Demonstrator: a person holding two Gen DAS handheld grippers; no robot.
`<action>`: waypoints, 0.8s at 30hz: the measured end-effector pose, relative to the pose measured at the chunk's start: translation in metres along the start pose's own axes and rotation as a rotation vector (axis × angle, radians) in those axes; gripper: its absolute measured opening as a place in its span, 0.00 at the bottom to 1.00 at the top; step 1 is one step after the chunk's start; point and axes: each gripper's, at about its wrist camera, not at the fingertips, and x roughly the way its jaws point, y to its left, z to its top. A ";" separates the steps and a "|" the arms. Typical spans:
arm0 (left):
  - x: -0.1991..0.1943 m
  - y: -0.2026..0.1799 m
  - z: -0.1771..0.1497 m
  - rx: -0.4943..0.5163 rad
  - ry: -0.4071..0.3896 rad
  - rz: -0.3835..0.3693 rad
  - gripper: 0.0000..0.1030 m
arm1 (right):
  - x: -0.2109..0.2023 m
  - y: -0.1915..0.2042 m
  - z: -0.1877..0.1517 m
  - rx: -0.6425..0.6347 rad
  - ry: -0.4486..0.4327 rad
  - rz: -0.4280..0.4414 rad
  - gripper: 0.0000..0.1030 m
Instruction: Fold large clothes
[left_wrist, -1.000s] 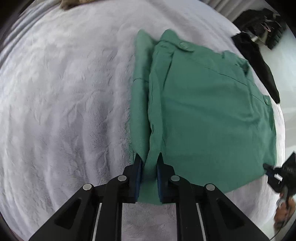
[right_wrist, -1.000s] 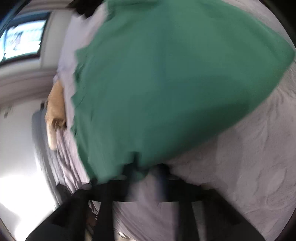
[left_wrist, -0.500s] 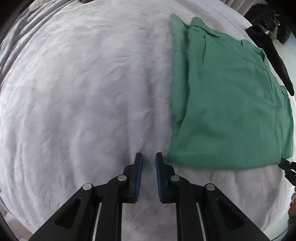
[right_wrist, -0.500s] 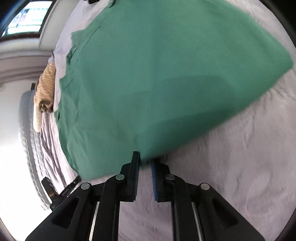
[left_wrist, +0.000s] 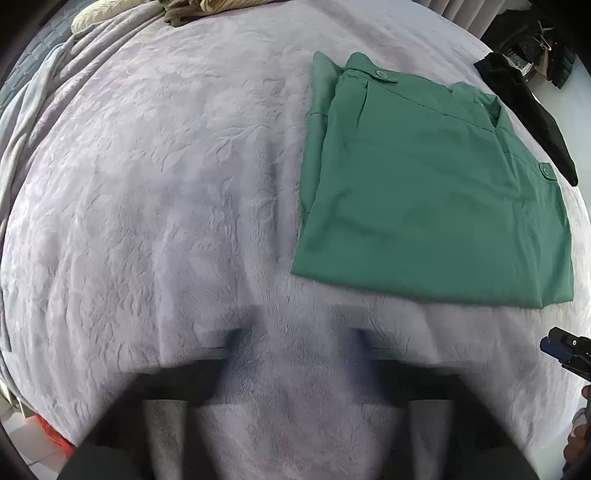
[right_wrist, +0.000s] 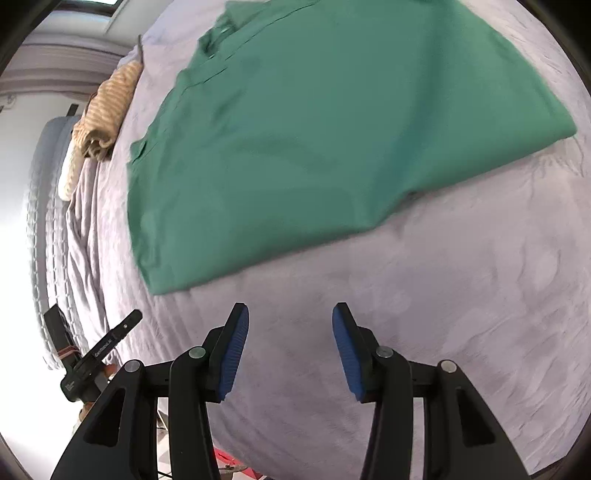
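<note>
Garment: the green shirt (left_wrist: 436, 184) lies folded flat on the bed (left_wrist: 166, 203), toward its right half in the left wrist view; near hem straight, a narrower folded strip along its left edge.
Open room: wide bare bedspread left of the shirt and between its near hem and both grippers.
Bed edges: a black garment (left_wrist: 532, 110) lies beside the shirt's far right side; tan striped cloth (right_wrist: 107, 107) at the head end.
Left gripper (left_wrist: 295, 347): blurred, fingers spread wide, holding nothing, over bare bedspread.
Right gripper (right_wrist: 290, 343): jaws wide apart, empty, short of the shirt's hem.
</note>
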 end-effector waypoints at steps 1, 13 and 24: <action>-0.006 -0.001 -0.005 0.004 -0.029 0.029 0.99 | 0.001 0.006 -0.002 -0.011 0.000 -0.003 0.52; -0.017 0.028 -0.017 -0.052 0.044 0.040 0.99 | -0.001 0.053 -0.026 -0.105 -0.051 -0.053 0.85; -0.018 0.022 -0.020 0.024 0.040 0.028 0.99 | 0.017 0.069 -0.049 -0.106 -0.039 -0.047 0.89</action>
